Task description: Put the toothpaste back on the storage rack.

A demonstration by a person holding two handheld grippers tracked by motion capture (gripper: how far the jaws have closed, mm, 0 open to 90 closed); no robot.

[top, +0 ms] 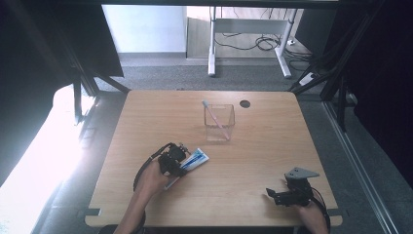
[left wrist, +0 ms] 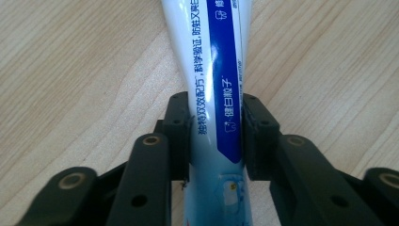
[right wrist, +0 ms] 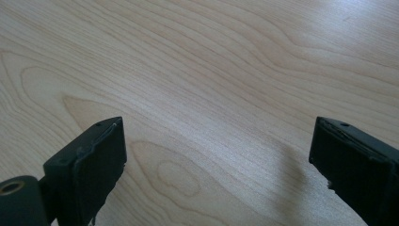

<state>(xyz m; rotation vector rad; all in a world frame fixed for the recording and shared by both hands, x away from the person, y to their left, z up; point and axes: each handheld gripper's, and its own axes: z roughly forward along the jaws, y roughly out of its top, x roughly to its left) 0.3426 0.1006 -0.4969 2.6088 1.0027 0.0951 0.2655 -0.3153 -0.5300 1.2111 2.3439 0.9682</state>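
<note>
A white and blue toothpaste tube (top: 196, 158) lies on the wooden table (top: 253, 156), left of its middle. My left gripper (top: 180, 160) is down on the tube's near half. In the left gripper view both black pads press the sides of the toothpaste tube (left wrist: 214, 56), so my left gripper (left wrist: 215, 127) is shut on it. The tube rests on the wood. My right gripper (top: 272, 195) sits near the table's front right corner, its jaws wide apart. In the right gripper view my right gripper (right wrist: 216, 160) has bare wood between its pads.
A clear square cup (top: 219, 127) stands behind the middle of the table with a pink toothbrush (top: 214, 116) leaning in it. A dark cable hole (top: 245, 104) lies right of the cup near the far edge. A white desk frame (top: 212, 44) stands on the floor beyond.
</note>
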